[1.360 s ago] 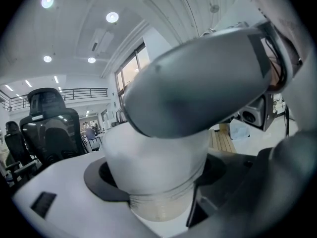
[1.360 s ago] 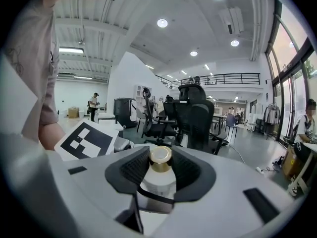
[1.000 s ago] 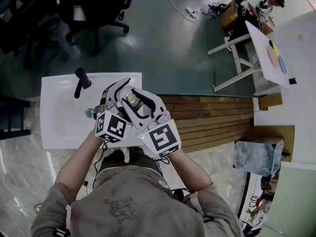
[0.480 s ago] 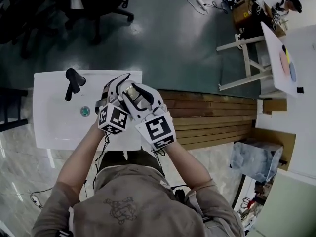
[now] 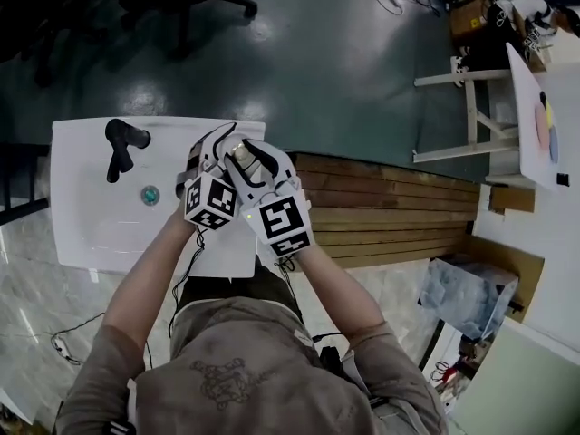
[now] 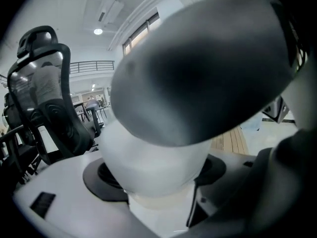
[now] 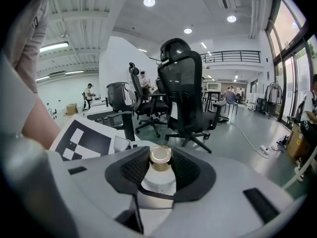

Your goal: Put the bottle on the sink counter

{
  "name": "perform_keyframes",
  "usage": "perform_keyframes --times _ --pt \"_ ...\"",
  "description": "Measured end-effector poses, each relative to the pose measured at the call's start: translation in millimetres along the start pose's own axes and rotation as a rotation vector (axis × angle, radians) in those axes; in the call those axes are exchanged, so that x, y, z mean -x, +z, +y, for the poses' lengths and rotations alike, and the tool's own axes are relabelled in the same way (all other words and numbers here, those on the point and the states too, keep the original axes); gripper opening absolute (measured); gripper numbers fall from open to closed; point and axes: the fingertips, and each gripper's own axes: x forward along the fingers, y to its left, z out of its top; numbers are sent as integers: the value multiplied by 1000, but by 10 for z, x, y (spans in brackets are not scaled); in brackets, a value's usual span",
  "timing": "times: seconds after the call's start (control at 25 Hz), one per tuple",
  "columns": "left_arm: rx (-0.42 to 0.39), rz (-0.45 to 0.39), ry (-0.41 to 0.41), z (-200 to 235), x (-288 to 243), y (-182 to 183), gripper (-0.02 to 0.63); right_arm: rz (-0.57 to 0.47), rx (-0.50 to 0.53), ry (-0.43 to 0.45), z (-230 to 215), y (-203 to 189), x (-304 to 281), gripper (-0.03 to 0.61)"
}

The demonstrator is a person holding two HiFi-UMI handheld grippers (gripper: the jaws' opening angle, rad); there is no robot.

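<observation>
Bottle (image 7: pixel 160 171), white, gold cap; clamped at the neck between the pads of the right tongs (image 7: pixel 161 175); left tongs (image 6: pixel 158 182) closed round its white body; sink (image 5: pixel 91 216) lay beneath both tongs.

grippers (image 5: pixel 217 141) (image 5: pixel 260 155): 2 | bottle (image 5: pixel 240 150): 1 | sink (image 5: pixel 91 234): 1 | faucet (image 5: pixel 119 146): 1 | drain (image 5: pixel 149 194): 1

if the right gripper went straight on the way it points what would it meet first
The gold-capped bottle, which sits right between the fingers of the right gripper. Beyond it, the nearest thing in that line looks to be the black office chair across the floor, though how far off it stands is unclear.
</observation>
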Motion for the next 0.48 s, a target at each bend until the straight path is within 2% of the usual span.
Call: perform_keyframes --times 0.2,0.48 --pt "-7 57 7 -33 -156 -226 334 25 -21 4 -69 -194 -126 141" --pt "-4 86 -44 -144 -344 -404 334 54 -54 -2 -168 -435 -220 141"
